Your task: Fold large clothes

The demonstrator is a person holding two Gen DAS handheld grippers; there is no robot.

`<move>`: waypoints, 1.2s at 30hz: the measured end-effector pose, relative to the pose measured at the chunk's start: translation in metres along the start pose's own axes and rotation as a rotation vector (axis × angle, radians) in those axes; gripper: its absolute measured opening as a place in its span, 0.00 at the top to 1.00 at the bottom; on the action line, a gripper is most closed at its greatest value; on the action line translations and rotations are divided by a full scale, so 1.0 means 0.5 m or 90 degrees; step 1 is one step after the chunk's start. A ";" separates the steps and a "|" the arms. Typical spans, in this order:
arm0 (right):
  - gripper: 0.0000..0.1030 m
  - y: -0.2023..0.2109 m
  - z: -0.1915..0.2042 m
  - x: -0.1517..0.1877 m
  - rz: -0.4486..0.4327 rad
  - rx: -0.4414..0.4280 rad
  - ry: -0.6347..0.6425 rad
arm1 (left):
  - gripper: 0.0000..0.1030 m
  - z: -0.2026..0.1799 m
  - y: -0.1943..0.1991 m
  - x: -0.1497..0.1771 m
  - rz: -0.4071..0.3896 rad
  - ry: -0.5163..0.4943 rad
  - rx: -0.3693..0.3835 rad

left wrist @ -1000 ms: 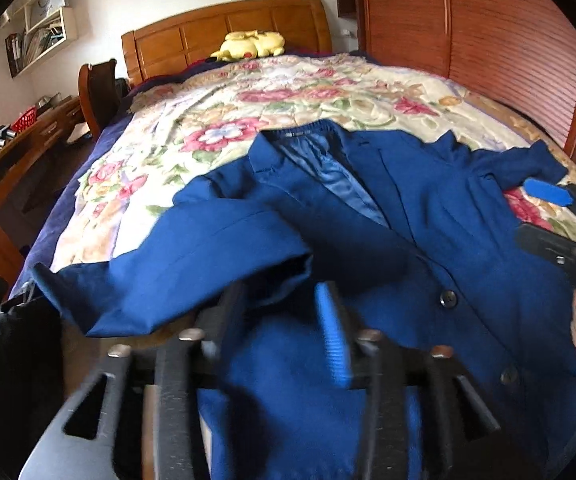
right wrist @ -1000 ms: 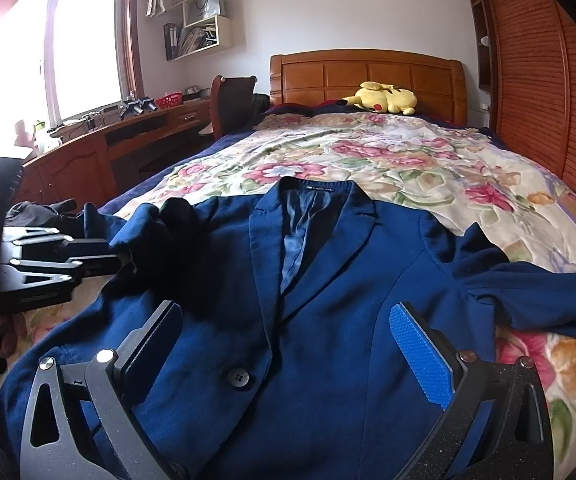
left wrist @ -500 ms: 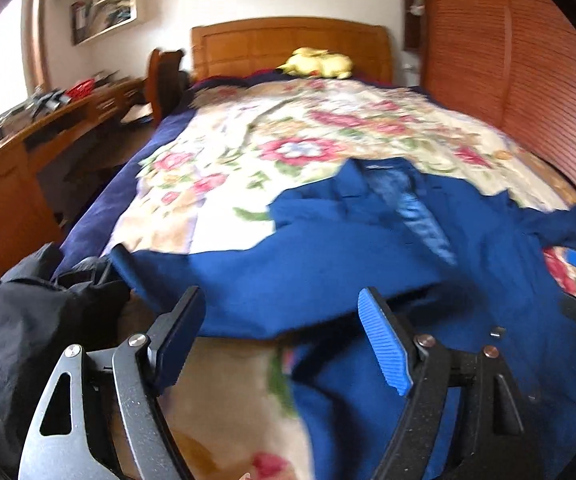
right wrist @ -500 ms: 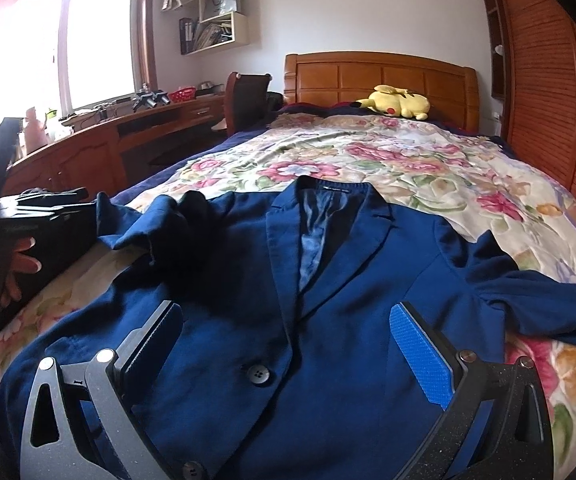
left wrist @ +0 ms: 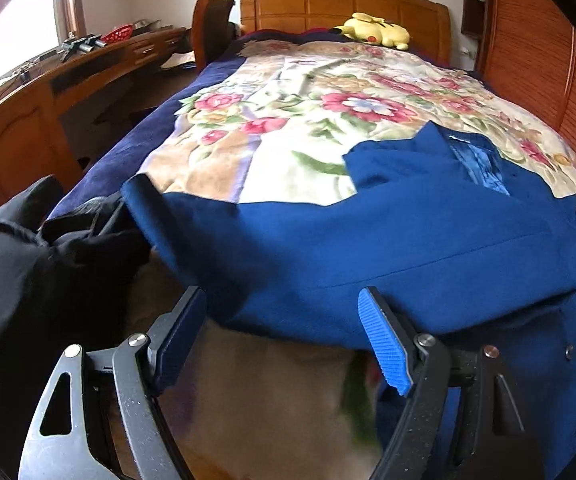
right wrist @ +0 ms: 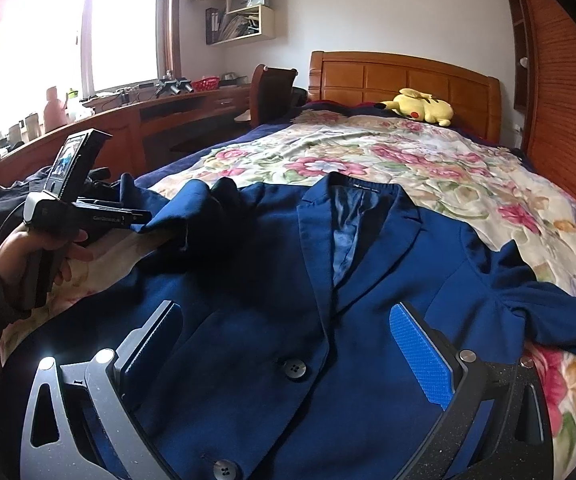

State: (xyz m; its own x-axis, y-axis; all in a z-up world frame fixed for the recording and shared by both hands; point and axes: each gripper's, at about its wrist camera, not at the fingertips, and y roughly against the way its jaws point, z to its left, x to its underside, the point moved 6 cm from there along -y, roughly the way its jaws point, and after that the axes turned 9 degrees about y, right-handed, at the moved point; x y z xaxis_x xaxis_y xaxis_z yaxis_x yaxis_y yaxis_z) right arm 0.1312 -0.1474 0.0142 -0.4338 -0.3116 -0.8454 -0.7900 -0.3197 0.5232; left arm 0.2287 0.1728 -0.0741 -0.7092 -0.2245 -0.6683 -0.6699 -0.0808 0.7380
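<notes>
I have let the sleeve [left wrist: 328, 248] go; my left gripper [left wrist: 283, 340] gapes empty, right gripper [right wrist: 300, 344] spread over the jacket [right wrist: 288, 300]; refolding pends.

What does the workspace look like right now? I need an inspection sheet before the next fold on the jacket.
Surface: bed with a floral cover, bare beyond the collar.
Job's things: blue jacket lying face up, buttoned, one sleeve laid across its front, the other sleeve spread to the side.
Clutter: black garment at the bed edge; yellow plush toy by the headboard.
Grippers: left tongs open, nothing between them; right tongs open above the jacket front.
Cables: one thin cable by the hand holding the left tongs.
Surroundings: wooden desk, chair, wall shelf, bright window.
</notes>
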 end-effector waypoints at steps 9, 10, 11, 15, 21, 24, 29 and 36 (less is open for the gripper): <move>0.00 -0.014 0.005 -0.004 0.007 -0.002 0.005 | 0.23 0.032 -0.040 -0.003 0.029 0.034 0.018; 0.00 -0.012 0.004 -0.004 0.007 -0.002 0.005 | 0.23 0.036 -0.050 -0.005 0.035 0.046 0.022; 0.00 -0.011 0.002 -0.004 0.007 -0.001 0.004 | 0.23 0.040 -0.057 -0.007 0.039 0.054 0.024; 0.00 -0.012 0.001 -0.005 0.006 0.001 0.001 | 0.34 0.044 -0.086 -0.014 0.060 0.063 0.035; 0.00 -0.013 -0.001 -0.003 0.006 0.003 0.002 | 0.90 0.038 -0.090 -0.026 0.053 0.046 0.010; 0.00 -0.006 -0.004 -0.003 0.003 0.004 -0.001 | 0.96 0.022 -0.064 -0.038 0.026 0.023 0.008; 0.00 0.011 -0.021 -0.006 -0.007 0.014 -0.007 | 0.97 -0.033 0.014 -0.075 -0.034 -0.006 0.034; 0.00 0.046 -0.081 0.004 -0.018 0.043 -0.036 | 0.97 -0.186 0.138 -0.105 -0.101 -0.079 0.105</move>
State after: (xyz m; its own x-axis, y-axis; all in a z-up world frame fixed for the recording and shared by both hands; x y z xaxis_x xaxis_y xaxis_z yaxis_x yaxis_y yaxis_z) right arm 0.1298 -0.1918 0.0291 -0.4330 -0.2511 -0.8657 -0.8288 -0.2668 0.4919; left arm 0.2400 0.0886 0.0204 -0.6066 -0.0992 -0.7888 -0.7949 0.0561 0.6042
